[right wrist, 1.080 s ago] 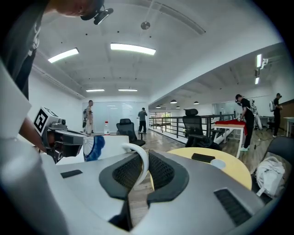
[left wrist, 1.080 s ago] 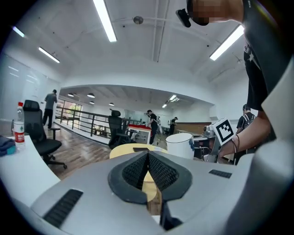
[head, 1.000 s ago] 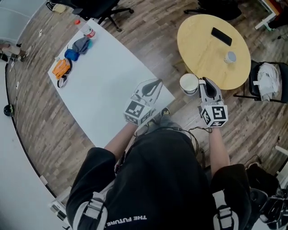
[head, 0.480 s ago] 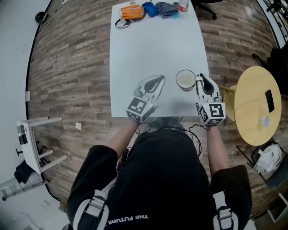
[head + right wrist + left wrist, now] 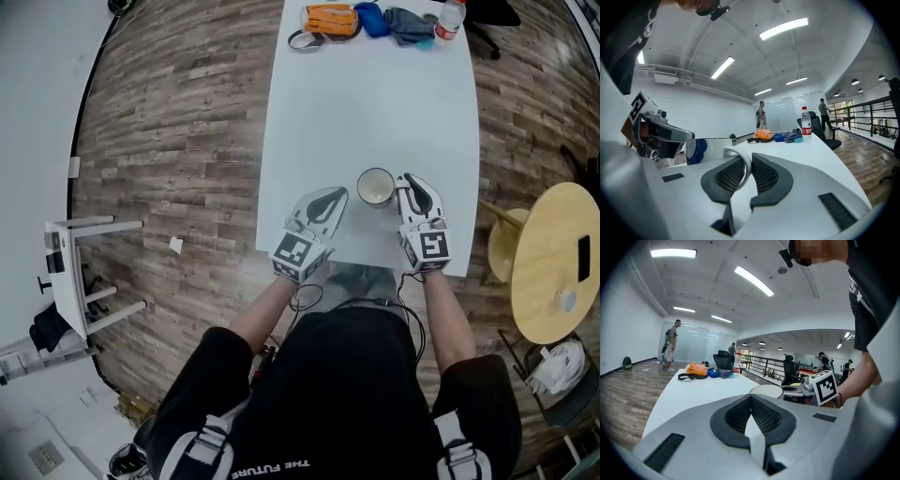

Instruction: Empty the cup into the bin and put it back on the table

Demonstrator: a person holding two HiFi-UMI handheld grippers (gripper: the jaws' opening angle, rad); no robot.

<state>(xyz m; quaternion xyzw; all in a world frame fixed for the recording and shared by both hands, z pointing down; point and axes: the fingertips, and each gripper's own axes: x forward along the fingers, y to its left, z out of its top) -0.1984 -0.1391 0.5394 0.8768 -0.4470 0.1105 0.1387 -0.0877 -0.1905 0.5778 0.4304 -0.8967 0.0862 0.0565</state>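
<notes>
**White mug gripped by its handle at the near end of the tabletop**

White and glossy, the cup [image 5: 376, 187] looks like glazed ceramic with a blue print on its side. It sits at the near end of the long white tabletop [image 5: 375, 103], just in front of the person. The pictures do not settle whether its base rests on the surface or hangs just above it.

The right tongs [image 5: 405, 180] are clamped on the cup's handle [image 5: 740, 165]. In the right gripper view the loop stands pinched between the two dark ribbed pads. The left tongs [image 5: 339, 194] are closed on nothing, their pads meeting, and they lie just beside the cup without touching it.

From above, nothing can be made out inside the cup. No bin is in view.

By its look the cup is rigid, fairly weighty for its size, smooth enough to slip and liable to chip on a hard landing. The handle is the sound place to hold it, but a pinch on a thin loop lets the body swing. Setting it down probably calls for a level base and a gentle landing before the tongs let go.

An orange bag [image 5: 330, 19] and a bottle [image 5: 450, 17] lie at the far end, well apart.
</notes>
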